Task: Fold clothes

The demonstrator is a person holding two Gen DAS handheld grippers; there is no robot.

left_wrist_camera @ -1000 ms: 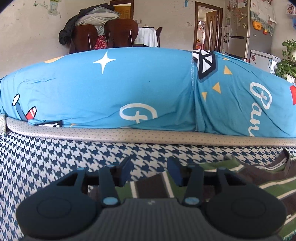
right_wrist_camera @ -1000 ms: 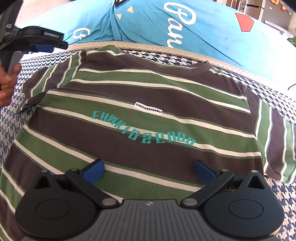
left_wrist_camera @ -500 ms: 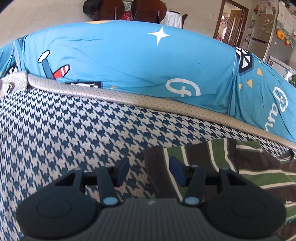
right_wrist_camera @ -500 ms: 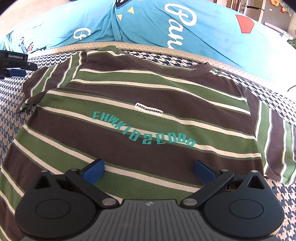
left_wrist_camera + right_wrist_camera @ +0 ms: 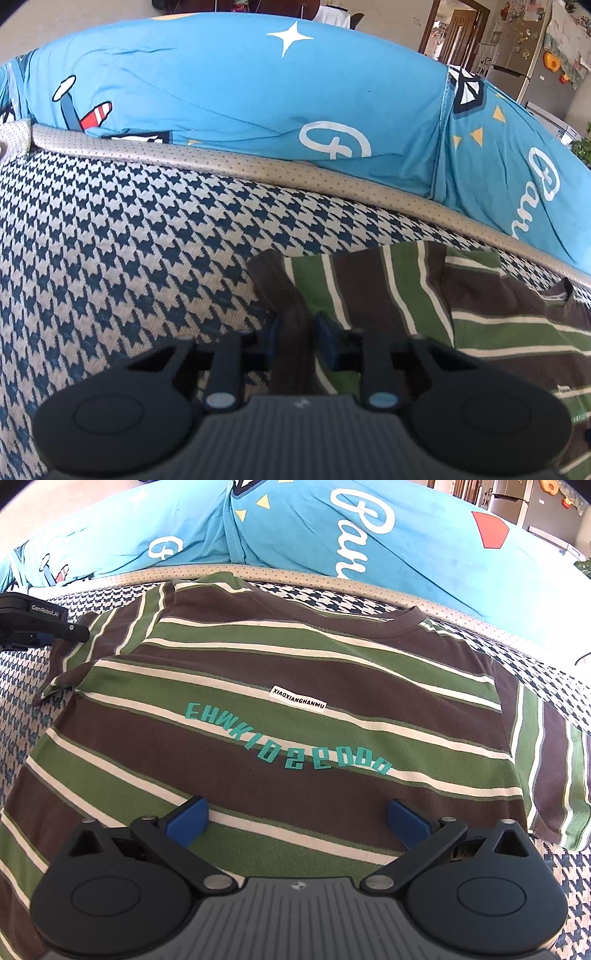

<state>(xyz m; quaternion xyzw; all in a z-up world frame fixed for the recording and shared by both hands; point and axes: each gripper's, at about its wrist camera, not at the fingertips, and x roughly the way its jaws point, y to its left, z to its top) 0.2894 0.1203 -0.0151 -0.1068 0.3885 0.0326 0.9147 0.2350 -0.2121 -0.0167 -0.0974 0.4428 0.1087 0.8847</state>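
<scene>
Since the half-second-old frame, left gripper has slid onto the sleeve hem: its blue pads, which stood wider and short of the cloth, now sit narrow on either side of a raised ridge of dark hem. Pinch looks closed on the fabric, though the contact faces are partly hidden. Right view unchanged.

Left to right:
- Houndstooth mattress cover bare at 9 o'clock of the left gripper.
- Striped T-shirt lies front up and spread flat, collar toward the blue printed duvet at 12 o'clock. Its left sleeve runs from the pinch toward 1 o'clock.
- Right gripper hovers over the lower chest, fingers spread wide, nothing between them. Right sleeve flat at 3 o'clock.

Step in hand (judgement): taking the left sleeve to fold it inward across the body.

Doing it well:
- Check both hem layers are in the pinch; a single layer would drag and twist.
- Lift only enough to clear, carry toward 3 o'clock, keep the crease parallel to the side seam.
- Right gripper could press the chest to stop the body sliding.
</scene>
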